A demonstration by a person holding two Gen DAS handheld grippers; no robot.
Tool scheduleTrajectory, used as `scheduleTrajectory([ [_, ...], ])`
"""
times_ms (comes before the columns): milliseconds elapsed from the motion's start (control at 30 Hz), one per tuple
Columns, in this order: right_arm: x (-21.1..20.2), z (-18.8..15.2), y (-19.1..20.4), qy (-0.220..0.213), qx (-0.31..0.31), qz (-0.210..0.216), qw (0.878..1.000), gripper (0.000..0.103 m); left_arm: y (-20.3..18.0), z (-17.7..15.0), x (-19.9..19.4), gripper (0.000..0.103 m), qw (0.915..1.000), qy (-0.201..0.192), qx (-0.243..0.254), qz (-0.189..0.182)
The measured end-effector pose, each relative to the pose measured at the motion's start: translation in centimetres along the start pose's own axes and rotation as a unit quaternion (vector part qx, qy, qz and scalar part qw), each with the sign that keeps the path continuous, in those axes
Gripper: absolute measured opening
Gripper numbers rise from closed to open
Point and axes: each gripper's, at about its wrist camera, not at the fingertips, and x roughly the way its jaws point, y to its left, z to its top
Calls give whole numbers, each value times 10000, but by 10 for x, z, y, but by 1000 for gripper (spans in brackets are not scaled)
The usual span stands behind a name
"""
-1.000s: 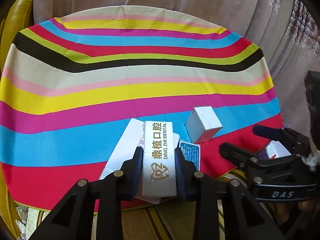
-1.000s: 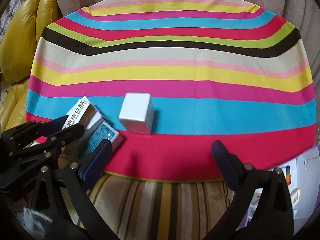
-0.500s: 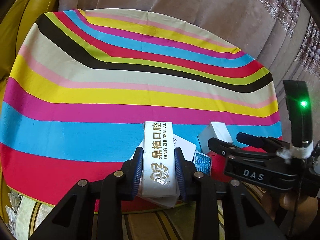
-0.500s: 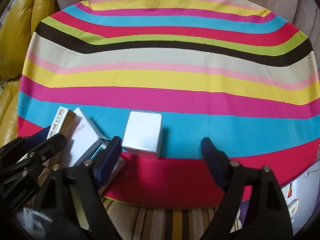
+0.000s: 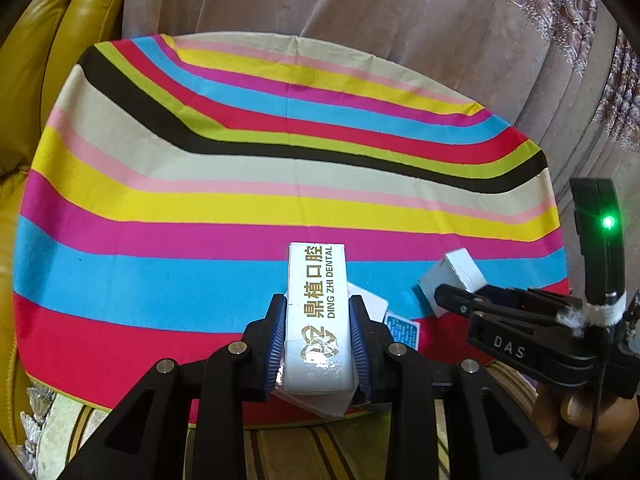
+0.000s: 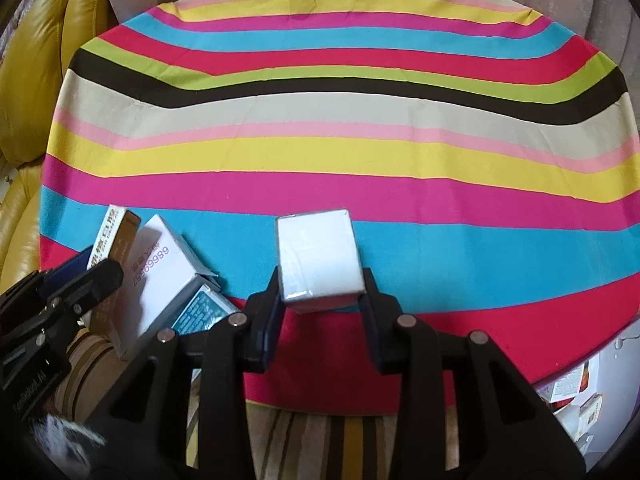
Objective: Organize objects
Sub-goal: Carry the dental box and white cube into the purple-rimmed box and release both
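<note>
A long white box with gold "DING ZHI DENTAL" lettering sits between the blue pads of my left gripper, which is shut on it near the table's front edge. In the right wrist view the same box shows at far left. A small white cube-shaped box stands on the blue and red stripes. My right gripper is closing on it, its pads against both sides. From the left wrist view that cube sits at the right, behind the right gripper's black fingers.
A white box with printed numbers and a blue-printed box lie under the left gripper. The striped tablecloth covers a round table. A yellow sofa is at left, a curtain behind. White packages sit low at right.
The right gripper's jaws went from wide open to closed around the small white box after moving up to it. The left gripper kept its hold and rolled slightly.
</note>
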Motion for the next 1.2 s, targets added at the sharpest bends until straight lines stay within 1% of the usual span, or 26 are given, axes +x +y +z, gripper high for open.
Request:
scheduleTrajectory([
  [267, -20, -11, -22, -108, 235, 5, 9997, 39, -26, 2, -4, 32, 9997, -53, 185, -127],
  [400, -31, -19, -35, -166, 376, -2, 9992, 39, -43, 3, -4, 32, 9992, -51, 272, -277],
  [567, -44, -32, -54, -193, 568, -12, 9982, 39, -69, 2, -3, 32, 9978, -16, 504, -432],
  [733, -58, -46, -75, -237, 763, -101, 9967, 39, -90, 2, -1, 32, 9960, 20, 683, -575],
  [1033, -83, -79, -133, -223, 1307, -439, 9902, 39, -138, -4, 8, 32, 9893, 190, 1074, -974],
  [1200, -94, -96, -164, -210, 1613, -688, 9843, 39, -176, -13, 11, 32, 9809, 334, 1409, -1295],
])
